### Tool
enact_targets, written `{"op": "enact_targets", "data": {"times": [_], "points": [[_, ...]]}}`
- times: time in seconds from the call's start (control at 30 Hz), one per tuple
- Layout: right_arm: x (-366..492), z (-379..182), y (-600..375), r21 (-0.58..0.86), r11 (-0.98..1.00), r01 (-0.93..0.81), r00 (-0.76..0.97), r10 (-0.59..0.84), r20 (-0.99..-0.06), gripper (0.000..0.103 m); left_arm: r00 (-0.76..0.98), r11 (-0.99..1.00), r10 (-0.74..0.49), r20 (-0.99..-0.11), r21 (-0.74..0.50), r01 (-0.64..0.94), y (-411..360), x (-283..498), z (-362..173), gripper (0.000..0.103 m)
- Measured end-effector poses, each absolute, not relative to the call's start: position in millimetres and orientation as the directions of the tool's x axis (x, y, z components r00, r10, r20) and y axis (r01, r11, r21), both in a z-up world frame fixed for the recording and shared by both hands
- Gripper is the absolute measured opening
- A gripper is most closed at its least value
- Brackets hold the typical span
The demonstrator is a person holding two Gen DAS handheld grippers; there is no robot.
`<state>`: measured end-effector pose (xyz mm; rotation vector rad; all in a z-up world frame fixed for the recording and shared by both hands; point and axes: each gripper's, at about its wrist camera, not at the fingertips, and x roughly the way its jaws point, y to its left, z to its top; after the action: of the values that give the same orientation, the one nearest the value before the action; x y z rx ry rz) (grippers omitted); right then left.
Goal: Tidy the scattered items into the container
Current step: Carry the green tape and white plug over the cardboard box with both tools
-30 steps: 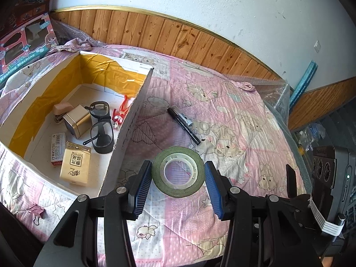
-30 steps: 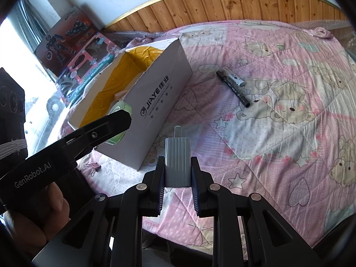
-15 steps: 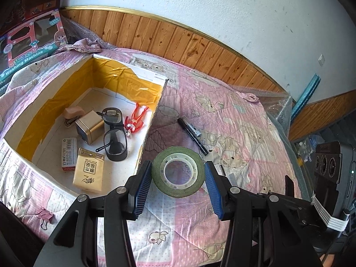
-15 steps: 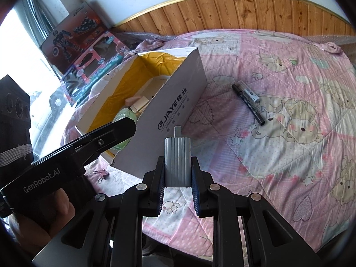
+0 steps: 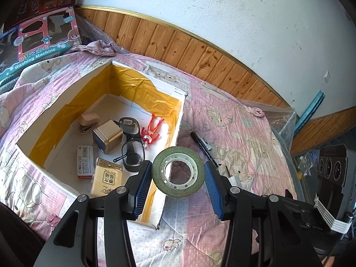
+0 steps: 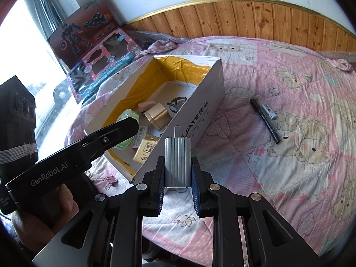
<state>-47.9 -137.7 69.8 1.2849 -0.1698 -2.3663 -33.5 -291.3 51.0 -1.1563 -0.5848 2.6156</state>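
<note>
Pink bedding carries the box (image 5: 178, 120), its opening just left of the left gripper (image 5: 177, 174) clamping the tape roll (image 5: 191, 190); the right gripper (image 6: 178, 169), farther back, pinches a grey charger (image 6: 177, 160).

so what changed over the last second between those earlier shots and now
The left claw, shut on the green tape roll, has carried it from over the pink bedspread to above the white cardboard box's near wall. The right claw has also neared the box. It still grips the grey ribbed adapter; the black marker lies unmoved.
</note>
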Motion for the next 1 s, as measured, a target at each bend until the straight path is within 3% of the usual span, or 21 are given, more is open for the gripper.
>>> {"op": "enact_targets", "data": {"times": [1.0], "points": [[-79,78,-209,0.282,-0.861,0.423,-0.43,-0.465,-0.774,0.022,-0.696,-0.873,0.296,-0.655,-0.482,0.082,-370,-53,34,0.049]]}}
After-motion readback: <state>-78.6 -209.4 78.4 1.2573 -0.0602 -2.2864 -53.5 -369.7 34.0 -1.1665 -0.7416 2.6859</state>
